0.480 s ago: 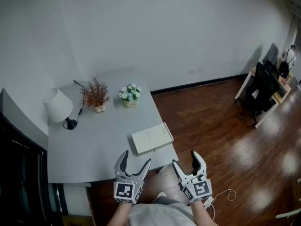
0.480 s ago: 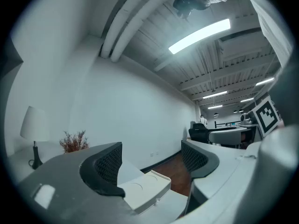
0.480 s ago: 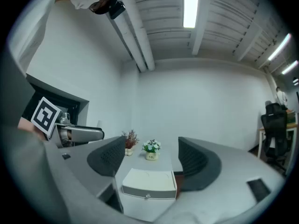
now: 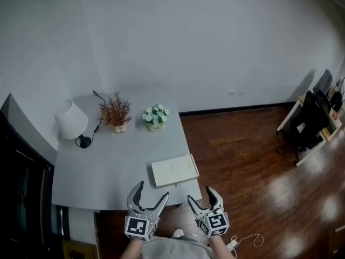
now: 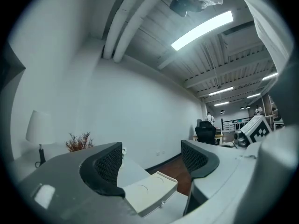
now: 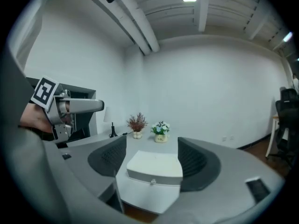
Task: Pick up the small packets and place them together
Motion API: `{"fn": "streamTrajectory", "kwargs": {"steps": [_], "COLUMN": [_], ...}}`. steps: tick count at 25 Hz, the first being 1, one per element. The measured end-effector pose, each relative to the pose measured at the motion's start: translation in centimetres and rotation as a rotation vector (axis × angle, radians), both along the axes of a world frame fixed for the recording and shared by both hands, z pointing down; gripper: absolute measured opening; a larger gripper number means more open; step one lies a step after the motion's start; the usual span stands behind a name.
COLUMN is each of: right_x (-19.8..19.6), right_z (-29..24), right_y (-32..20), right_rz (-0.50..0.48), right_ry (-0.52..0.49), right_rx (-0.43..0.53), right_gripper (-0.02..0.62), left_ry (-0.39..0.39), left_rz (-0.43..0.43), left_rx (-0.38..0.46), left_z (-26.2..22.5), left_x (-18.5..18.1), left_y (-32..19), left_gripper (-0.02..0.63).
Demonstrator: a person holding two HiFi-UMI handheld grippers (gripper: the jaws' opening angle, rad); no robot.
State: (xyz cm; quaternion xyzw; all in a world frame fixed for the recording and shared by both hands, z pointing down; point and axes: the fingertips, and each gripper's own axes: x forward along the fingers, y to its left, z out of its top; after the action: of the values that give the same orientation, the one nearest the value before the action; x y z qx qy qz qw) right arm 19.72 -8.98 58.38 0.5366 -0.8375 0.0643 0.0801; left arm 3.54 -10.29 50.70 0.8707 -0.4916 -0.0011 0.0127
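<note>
Grey table (image 4: 108,166) against white wall; wood floor (image 4: 248,161) at 3 o'clock. White box (image 4: 173,170) at table's 5 o'clock corner. Left tool (image 4: 151,190) and right tool (image 4: 201,195) at 6 o'clock, short of table edge, both spread, gripping nothing. Lamp (image 4: 71,120) at 10 o'clock.

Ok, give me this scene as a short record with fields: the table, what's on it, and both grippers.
table: grey
on it: white lamp, reddish dried plant, potted white flowers, flat white box near the front edge
small packets: none visible
left gripper: open, empty
right gripper: open, empty
</note>
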Motion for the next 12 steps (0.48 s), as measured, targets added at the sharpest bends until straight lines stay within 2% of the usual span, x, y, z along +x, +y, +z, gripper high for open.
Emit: {"fn": "streamTrajectory", "kwargs": {"steps": [1,3,12], "right_x": [-0.5,-1.6,-3.1], "right_z": [1.4,4.4,17.0], "right_y": [-0.3,-0.9,-6.1], "right_rz": [-0.004,-0.012,0.007], "right_ry": [0.014,0.055,0.172], "right_rx": [-0.027,-0.088,-0.388], "right_gripper": [0.342,0.282,0.282], "left_ry": [0.001,0.004,-0.01], "left_rz": [0.002,0.011,0.068], "left_rx": [-0.006,-0.013,-0.003], "left_z": [0.2,0.4,-0.1], "left_x": [-0.4,-1.2,-3.0], "left_y": [-0.2,-0.4,-2.2], "left_gripper": [0.38,0.38,0.367]}}
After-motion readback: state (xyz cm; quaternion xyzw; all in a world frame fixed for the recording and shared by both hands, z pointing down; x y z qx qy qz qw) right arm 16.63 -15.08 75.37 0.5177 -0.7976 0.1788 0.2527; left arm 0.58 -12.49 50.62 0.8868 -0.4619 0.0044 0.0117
